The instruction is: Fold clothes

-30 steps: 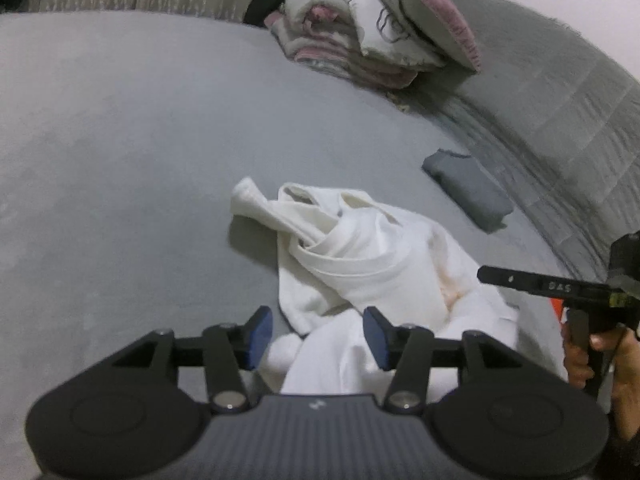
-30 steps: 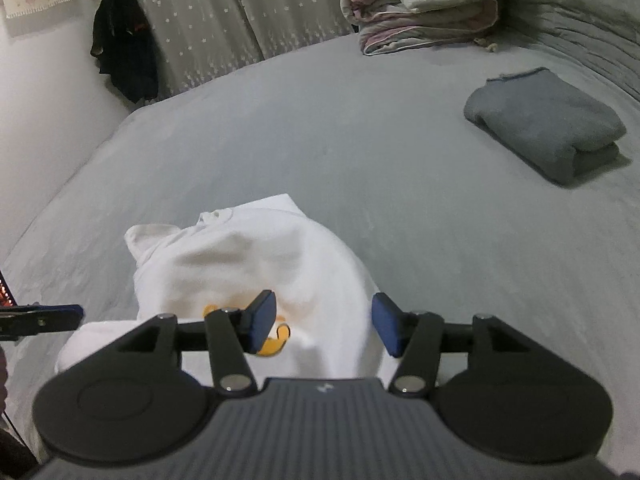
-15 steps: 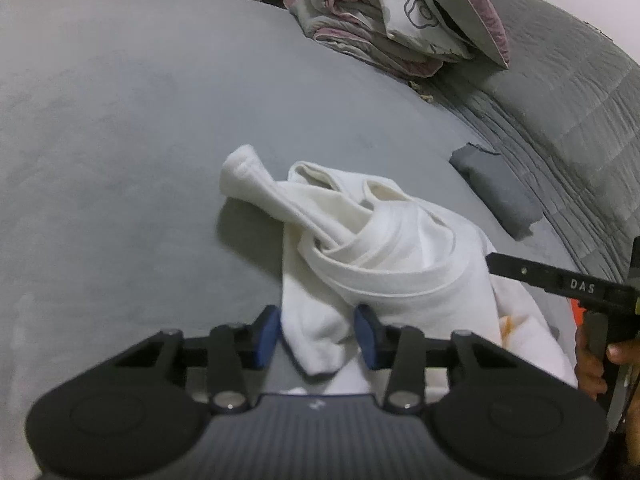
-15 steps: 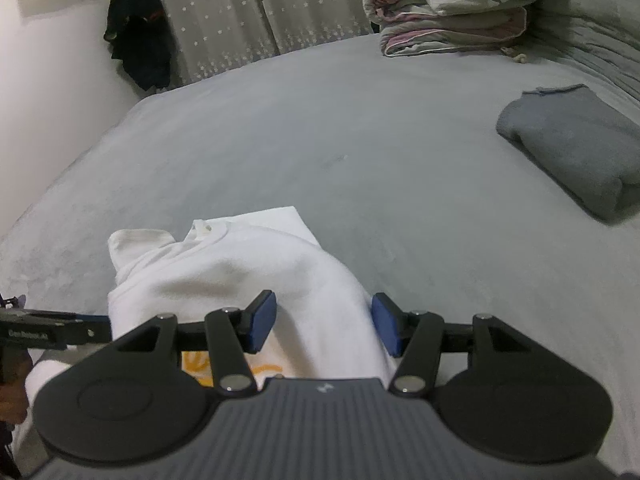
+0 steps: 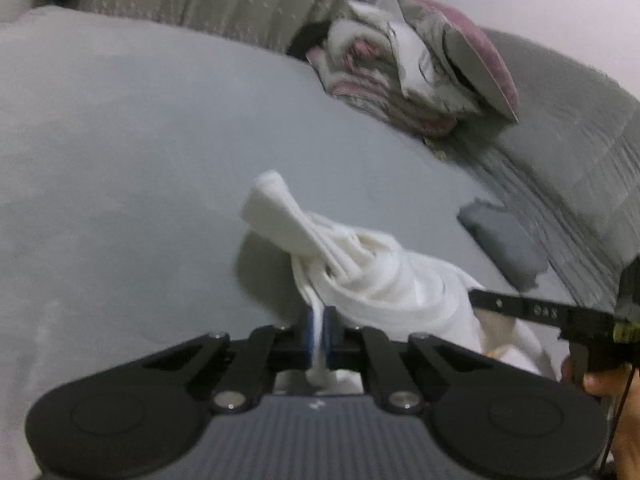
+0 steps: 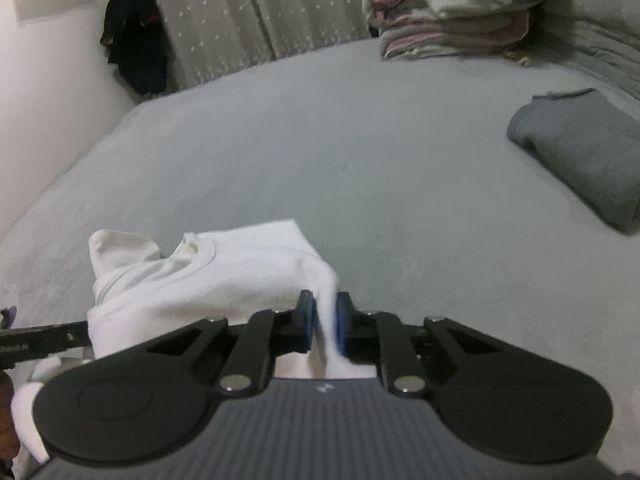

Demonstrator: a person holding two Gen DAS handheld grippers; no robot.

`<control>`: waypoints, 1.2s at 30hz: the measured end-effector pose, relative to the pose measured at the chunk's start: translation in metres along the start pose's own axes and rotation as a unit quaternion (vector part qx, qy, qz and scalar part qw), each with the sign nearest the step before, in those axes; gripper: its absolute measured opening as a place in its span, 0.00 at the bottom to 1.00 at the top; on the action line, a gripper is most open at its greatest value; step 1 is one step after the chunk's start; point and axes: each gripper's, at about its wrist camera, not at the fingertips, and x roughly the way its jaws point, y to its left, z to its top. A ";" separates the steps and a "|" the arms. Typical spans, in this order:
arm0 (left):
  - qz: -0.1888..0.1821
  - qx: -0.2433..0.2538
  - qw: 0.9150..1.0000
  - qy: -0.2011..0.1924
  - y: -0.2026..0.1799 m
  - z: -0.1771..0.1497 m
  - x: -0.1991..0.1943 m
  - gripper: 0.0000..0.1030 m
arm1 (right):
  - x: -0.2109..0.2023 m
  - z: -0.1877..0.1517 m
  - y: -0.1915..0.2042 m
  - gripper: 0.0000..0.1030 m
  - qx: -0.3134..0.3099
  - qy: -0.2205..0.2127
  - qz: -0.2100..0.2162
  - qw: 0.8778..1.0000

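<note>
Crumpled white cloth — a white garment (image 5: 384,276) — lies bunched on the near part of a grey bed (image 5: 120,168), and both claws have hold of it. In the left wrist view the left gripper (image 5: 319,330) has its blue pads (image 5: 309,330) pressed together on a thin edge of the fabric, which runs down between them; beyond, the cloth rises in twisted rolls, with one flat sleeve-like end sticking out toward the far left. At the right of that view the black finger of the right gripper (image 5: 520,308) reaches in against the garment's right side, a hand (image 5: 600,380) visible below it at the frame edge.

In the right wrist view the right gripper (image 6: 323,322) is likewise clamped on a fold of the garment (image 6: 208,276): white cloth is pinched between its two blue pads (image 6: 306,320), and the rest spreads to the left, a ribbed neckline showing near its far edge. A faint orange mark shows on the fabric low at the right in the left wrist view.

Farther off to the right a folded grey garment (image 6: 580,152) lies on the bed, well apart from the white one. At the far end a stack of folded bedding (image 6: 452,12) — pink, white and grey — rests on the bed. Patterned curtains (image 6: 248,20) hang behind, with a dark garment (image 6: 136,44) hanging at their left.
</note>
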 end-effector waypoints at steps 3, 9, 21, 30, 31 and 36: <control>0.016 -0.007 1.000 -0.022 0.007 0.004 -0.019 0.03 | -0.012 0.002 0.003 0.12 0.002 -0.020 0.004 1.000; 0.055 -0.009 0.997 -0.053 0.016 0.008 -0.053 0.03 | -0.035 0.006 0.015 0.12 -0.008 -0.060 0.003 0.998; 0.147 -0.007 0.981 -0.124 0.040 0.017 -0.123 0.03 | -0.047 0.014 0.023 0.12 -0.004 -0.098 -0.001 0.995; 0.242 -0.024 0.959 -0.147 0.070 0.023 -0.144 0.03 | -0.042 0.016 0.031 0.12 -0.003 -0.106 -0.006 0.994; 0.254 -0.023 0.956 -0.147 0.072 0.024 -0.145 0.03 | -0.041 0.016 0.030 0.12 -0.002 -0.106 -0.008 0.994; 0.317 0.004 0.940 -0.129 0.075 0.026 -0.138 0.03 | -0.034 0.017 0.026 0.12 0.008 -0.101 -0.016 0.995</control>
